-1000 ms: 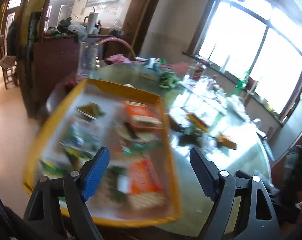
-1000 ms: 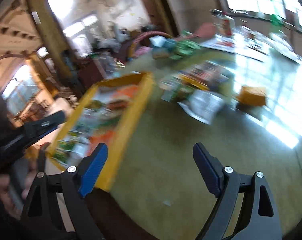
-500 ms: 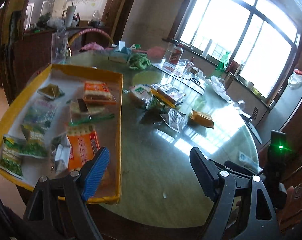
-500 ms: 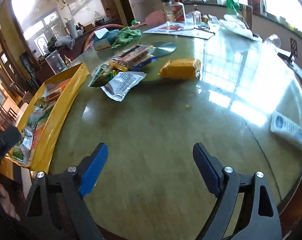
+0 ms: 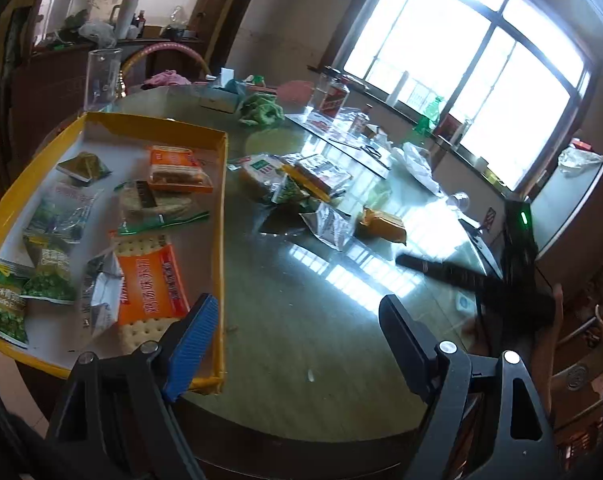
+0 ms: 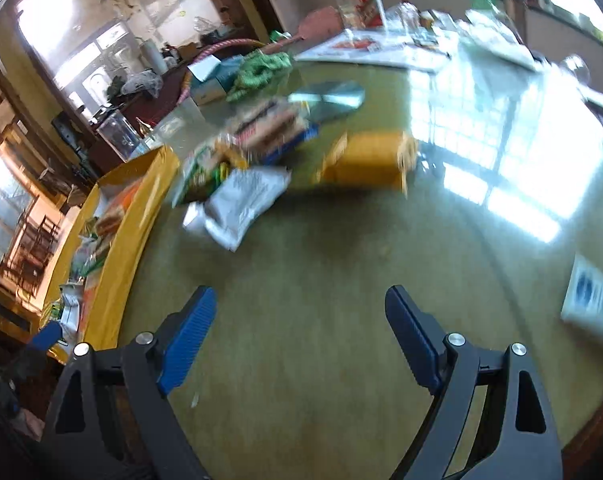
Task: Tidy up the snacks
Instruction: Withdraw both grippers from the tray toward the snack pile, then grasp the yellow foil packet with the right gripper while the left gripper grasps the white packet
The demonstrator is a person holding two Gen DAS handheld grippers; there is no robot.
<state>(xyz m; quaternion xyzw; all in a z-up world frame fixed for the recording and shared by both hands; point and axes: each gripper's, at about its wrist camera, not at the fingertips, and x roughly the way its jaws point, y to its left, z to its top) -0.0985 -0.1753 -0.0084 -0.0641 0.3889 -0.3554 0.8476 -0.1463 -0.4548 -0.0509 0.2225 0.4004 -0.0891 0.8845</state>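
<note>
A yellow tray [image 5: 221, 216] at the table's left edge holds several snack packets, among them an orange cracker pack [image 5: 149, 284] and green pea bags [image 5: 5, 300]. More loose snacks lie piled mid-table: a silver packet [image 5: 329, 226], a yellow-orange pack [image 5: 383, 224] and a mixed heap [image 5: 301, 180]. My left gripper [image 5: 297, 332] hovers open and empty near the tray's right front corner. My right gripper [image 6: 301, 328] is open and empty above bare table, short of the silver packet [image 6: 245, 200] and the yellow-orange pack [image 6: 369, 160]. The tray [image 6: 137, 216] shows at the left there.
The round glass-topped table [image 5: 301, 344] carries a green cloth [image 5: 261, 110], a tissue box [image 5: 217, 98], bottles [image 5: 333, 94] and papers at the back. A tall glass [image 5: 101, 76] stands behind the tray. The other gripper's dark arm [image 5: 473, 280] reaches in from the right. A paper slip [image 6: 593, 294] lies right.
Both views have swung from the tray toward the table's middle. The right gripper has moved forward, closer to the loose snack pile, and its view is blurred. Both stay open.
</note>
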